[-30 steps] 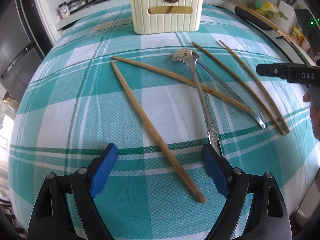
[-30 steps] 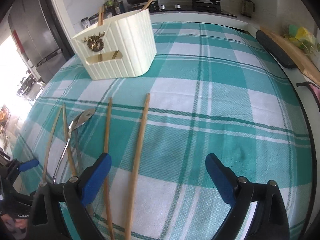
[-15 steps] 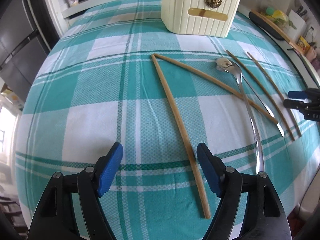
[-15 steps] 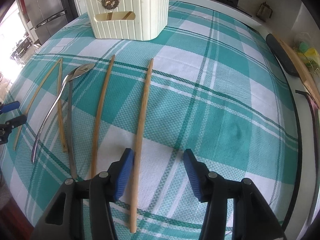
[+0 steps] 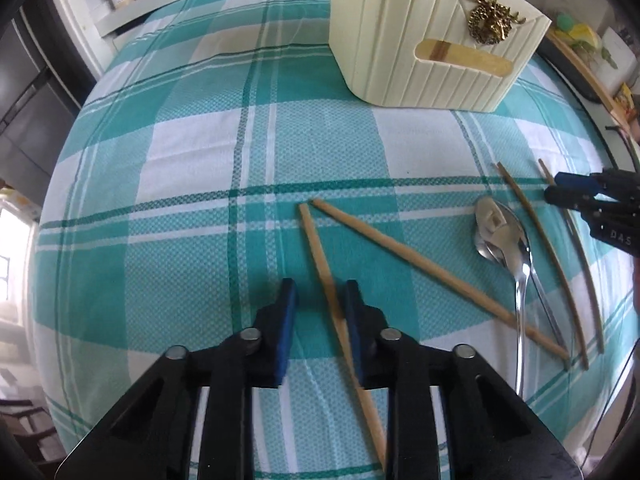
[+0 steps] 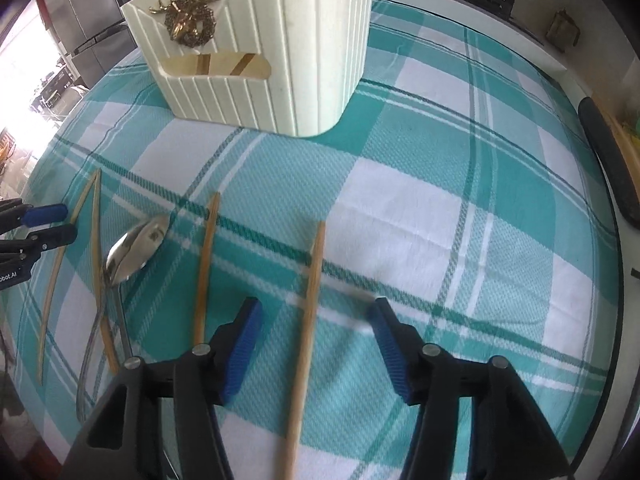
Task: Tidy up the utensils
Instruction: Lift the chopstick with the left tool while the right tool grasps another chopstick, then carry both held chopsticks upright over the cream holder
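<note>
Several wooden chopsticks and metal spoons lie on a teal-and-white plaid cloth before a cream ribbed utensil holder, seen too in the right wrist view. My left gripper is low over the cloth, its jaws narrowed around one chopstick with a gap left on the left side. My right gripper is open and straddles another chopstick. Spoons lie between the two grippers, also visible in the right wrist view.
A second chopstick angles right beside the left gripper. Thin chopsticks lie by the spoons. The right gripper shows at the edge of the left wrist view. A counter with jars and a stove lie beyond the table.
Both grippers have moved forward and down over their chopsticks. The left jaws have narrowed a lot. The right jaws have opened wider around their chopstick.
</note>
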`<state>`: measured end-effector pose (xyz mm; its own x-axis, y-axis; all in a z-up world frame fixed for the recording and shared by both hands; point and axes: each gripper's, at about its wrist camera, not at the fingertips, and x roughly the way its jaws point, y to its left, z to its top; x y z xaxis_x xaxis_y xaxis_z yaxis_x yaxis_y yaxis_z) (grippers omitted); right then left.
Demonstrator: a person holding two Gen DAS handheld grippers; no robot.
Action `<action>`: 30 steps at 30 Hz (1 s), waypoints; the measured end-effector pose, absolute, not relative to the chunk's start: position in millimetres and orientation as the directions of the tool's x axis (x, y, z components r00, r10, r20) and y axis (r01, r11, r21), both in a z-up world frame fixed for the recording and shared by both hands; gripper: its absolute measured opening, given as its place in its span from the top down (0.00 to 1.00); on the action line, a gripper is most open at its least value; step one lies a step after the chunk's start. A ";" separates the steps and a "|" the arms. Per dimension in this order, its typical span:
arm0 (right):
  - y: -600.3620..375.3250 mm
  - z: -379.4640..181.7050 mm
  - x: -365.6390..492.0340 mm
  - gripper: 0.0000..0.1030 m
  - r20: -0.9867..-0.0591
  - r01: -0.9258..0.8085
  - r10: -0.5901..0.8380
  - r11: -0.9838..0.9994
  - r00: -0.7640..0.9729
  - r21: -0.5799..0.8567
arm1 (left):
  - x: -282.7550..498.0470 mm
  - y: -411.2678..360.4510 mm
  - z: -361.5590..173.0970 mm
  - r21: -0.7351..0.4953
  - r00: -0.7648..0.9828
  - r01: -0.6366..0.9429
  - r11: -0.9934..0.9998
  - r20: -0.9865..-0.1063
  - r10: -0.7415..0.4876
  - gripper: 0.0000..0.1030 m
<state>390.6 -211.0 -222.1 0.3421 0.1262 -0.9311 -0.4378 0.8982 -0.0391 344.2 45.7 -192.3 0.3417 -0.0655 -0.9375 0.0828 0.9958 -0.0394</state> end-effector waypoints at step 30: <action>-243.8 3.2 256.9 0.94 -0.490 -0.410 0.396 0.908 0.776 0.085 | 254.2 64.0 -5.0 -0.270 0.751 0.266 0.925 -0.544 -0.374 0.96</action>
